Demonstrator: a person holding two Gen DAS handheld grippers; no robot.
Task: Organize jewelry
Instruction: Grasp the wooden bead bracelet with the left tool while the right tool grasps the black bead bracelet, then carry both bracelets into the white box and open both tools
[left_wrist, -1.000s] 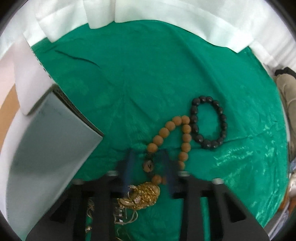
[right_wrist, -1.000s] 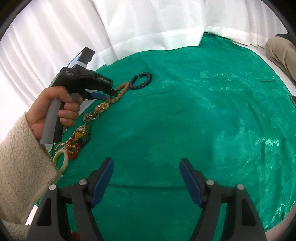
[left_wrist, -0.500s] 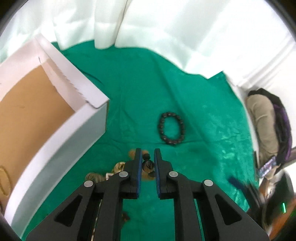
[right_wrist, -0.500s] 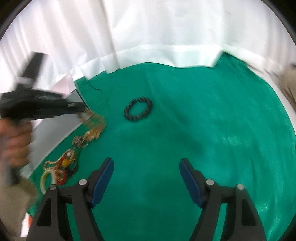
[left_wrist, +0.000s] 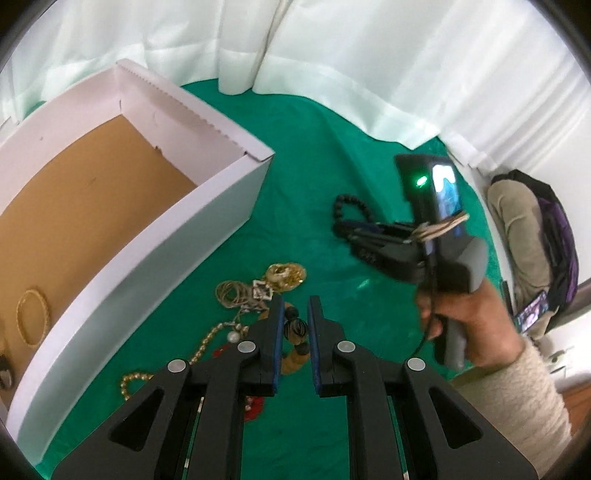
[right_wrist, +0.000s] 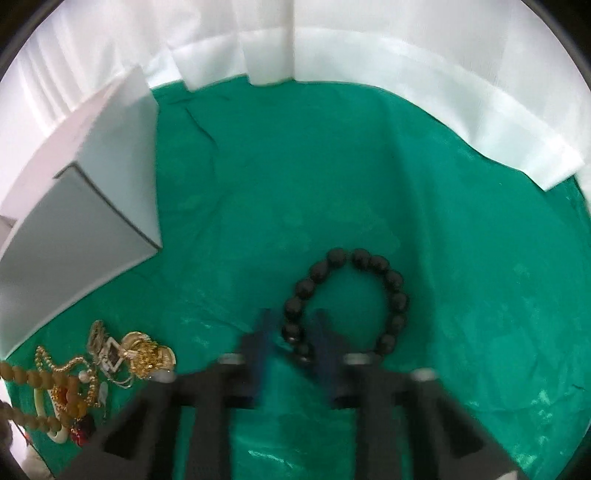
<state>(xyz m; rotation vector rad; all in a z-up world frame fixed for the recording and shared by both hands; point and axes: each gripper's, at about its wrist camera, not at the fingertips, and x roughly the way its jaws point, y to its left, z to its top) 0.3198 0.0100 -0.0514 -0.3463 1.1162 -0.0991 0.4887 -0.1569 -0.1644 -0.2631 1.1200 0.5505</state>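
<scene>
My left gripper (left_wrist: 295, 301) is shut on a brown wooden bead bracelet (left_wrist: 295, 328) and holds it above the green cloth, beside the white box (left_wrist: 221, 206). Its beads also hang at the left edge of the right wrist view (right_wrist: 37, 377). A black bead bracelet (right_wrist: 395, 291) lies on the cloth. My right gripper (right_wrist: 291, 321) is blurred; its jaws are closing on the bracelet's left side, with black beads between them. In the left wrist view the right gripper (left_wrist: 343, 229) reaches onto the black bracelet (left_wrist: 352, 201).
A pile of gold chains, pearls and red pieces (left_wrist: 258, 291) lies by the box wall. A gold bangle (left_wrist: 32, 317) rests inside the box. A white curtain rims the green cloth (right_wrist: 332, 166). A person's hand (left_wrist: 476, 321) grips the right tool.
The left gripper rose with the brown bracelet, bringing the open box into view. The right gripper swept over to the black bracelet, and its jaws went from wide to narrow around the beads.
</scene>
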